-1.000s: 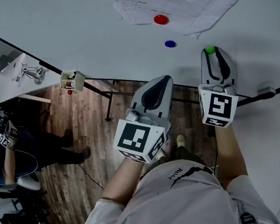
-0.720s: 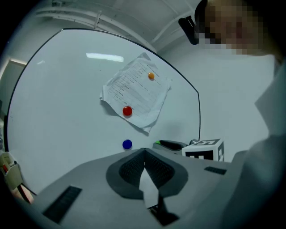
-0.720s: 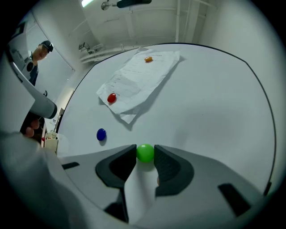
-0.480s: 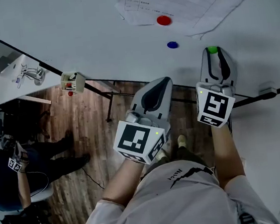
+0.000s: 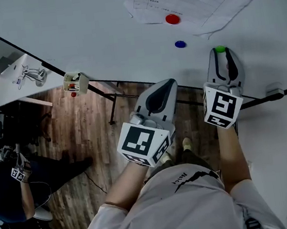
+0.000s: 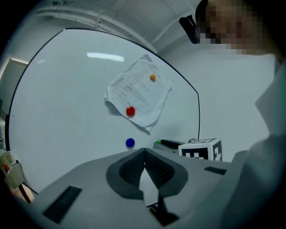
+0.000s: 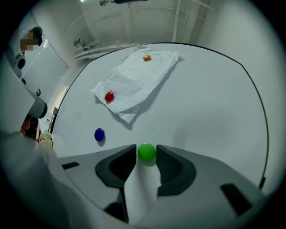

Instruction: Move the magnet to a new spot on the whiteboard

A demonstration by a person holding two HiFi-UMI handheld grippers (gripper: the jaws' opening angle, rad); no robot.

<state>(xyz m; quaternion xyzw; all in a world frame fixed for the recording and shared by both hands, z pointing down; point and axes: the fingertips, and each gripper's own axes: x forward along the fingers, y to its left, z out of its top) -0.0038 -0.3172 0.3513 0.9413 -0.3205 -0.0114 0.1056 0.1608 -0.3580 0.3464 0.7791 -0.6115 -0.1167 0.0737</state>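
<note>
Right gripper (image 7: pixel 146 157) looks clamped on the green magnet (image 7: pixel 146 151). In its own view the pads sit tight on both sides of it with no gap we can make out, and the magnet is flat against the whiteboard (image 7: pixel 201 103), low down near the bottom edge. So our read is that the grab is done and the lift-and-move is the step in hand. For doing it well, we'd hold the squeeze even and pull straight back off the board rather than dragging. That round shape probably wants to pop out sideways if the jaws twist. Just up and left of it is the blue magnet (image 7: pixel 99 134). Beyond that, the red magnet (image 7: pixel 109 96) and the orange magnet (image 7: pixel 146 57) pin a crumpled paper sheet (image 7: pixel 134 76). We'd steer clear of that whole cluster, because bumping the sheet's loose corner could shift it. The bare stretch on the right side of the board looks like the easy landing zone. We'd set it down flat and only let go once it has grabbed. Left gripper (image 6: pixel 144 152) has its jaws together with nothing in them, well back from the board, so we'd leave it parked there.
</note>
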